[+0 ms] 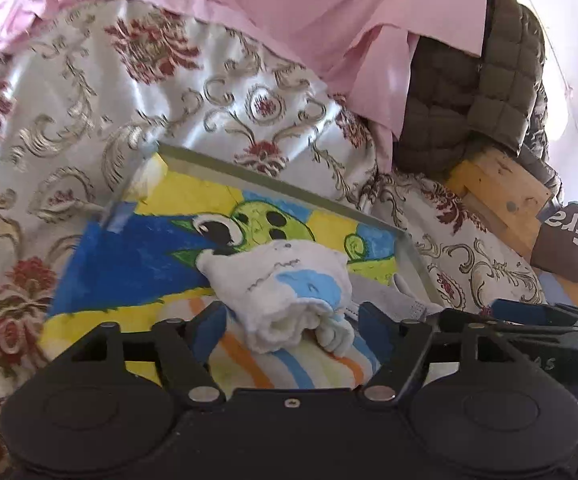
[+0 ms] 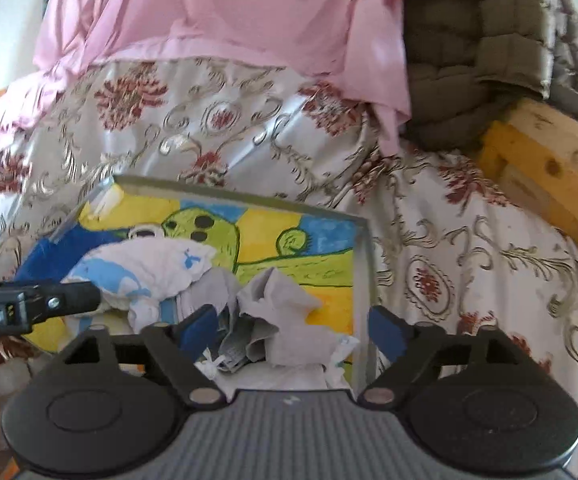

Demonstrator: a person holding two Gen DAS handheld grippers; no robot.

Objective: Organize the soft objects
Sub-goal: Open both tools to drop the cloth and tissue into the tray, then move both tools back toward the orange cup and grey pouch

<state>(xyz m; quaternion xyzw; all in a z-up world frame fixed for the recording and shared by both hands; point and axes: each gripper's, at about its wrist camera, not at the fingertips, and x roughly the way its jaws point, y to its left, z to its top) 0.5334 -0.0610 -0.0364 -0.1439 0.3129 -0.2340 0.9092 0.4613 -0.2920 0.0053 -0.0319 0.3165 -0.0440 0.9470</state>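
A rolled white cloth with pale blue patches [image 1: 285, 292] lies on a striped towel [image 1: 289, 368] inside a shallow tray [image 1: 281, 176] whose floor is a blue, yellow and green painted picture. My left gripper [image 1: 293, 332] stands open around the near end of the roll, its pads not pressing on it. In the right wrist view a crumpled grey-white cloth [image 2: 281, 320] rests in the same tray [image 2: 249, 196], between the spread fingers of my open right gripper [image 2: 293, 330]. The white and blue cloth [image 2: 145, 276] shows to its left, beside a finger [image 2: 61, 302] of the left gripper.
The tray sits on a shiny floral bedspread [image 1: 89, 128]. A pink sheet [image 1: 289, 20] drapes behind it, with an olive quilted jacket [image 1: 469, 92] and a yellow wooden block [image 1: 501, 192] at the right. A dark printed item [image 1: 569, 240] lies at the far right.
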